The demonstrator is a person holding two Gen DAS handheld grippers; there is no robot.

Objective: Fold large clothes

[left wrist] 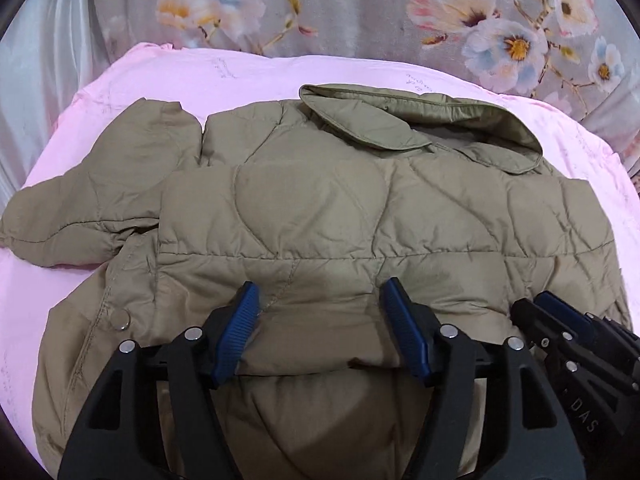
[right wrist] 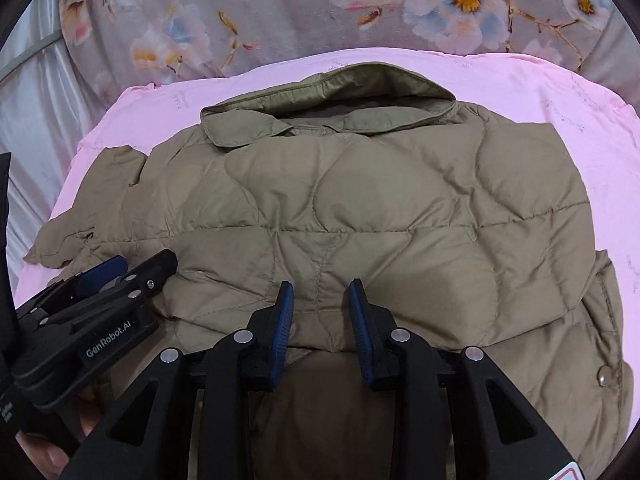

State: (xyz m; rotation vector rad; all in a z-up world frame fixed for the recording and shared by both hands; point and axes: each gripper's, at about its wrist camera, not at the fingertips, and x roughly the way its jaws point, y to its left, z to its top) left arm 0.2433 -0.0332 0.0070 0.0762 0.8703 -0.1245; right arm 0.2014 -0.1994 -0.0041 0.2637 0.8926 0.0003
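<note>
A khaki quilted jacket (left wrist: 320, 200) (right wrist: 360, 208) lies spread on a pink sheet (left wrist: 248, 76) (right wrist: 540, 92), collar (left wrist: 360, 128) (right wrist: 248, 128) at the far side. Its near part is folded up over the body, and the fold's edge runs just in front of both grippers. One sleeve (left wrist: 80, 200) sticks out to the left. My left gripper (left wrist: 322, 312) (right wrist: 140, 268) stands open over that folded edge, with its pads clear of the cloth. Close on its right, my right gripper (right wrist: 321, 296) (left wrist: 536, 308) has a narrower gap, also over the edge, and its pads do not pinch the fabric.
A grey floral quilt (left wrist: 360, 12) (right wrist: 280, 12) lies bunched behind the sheet, with shiny silver fabric (left wrist: 44, 60) at the left. A metal snap (left wrist: 120, 318) (right wrist: 602, 376) shows on the jacket's front strip. A hand (right wrist: 48, 456) holds the left gripper.
</note>
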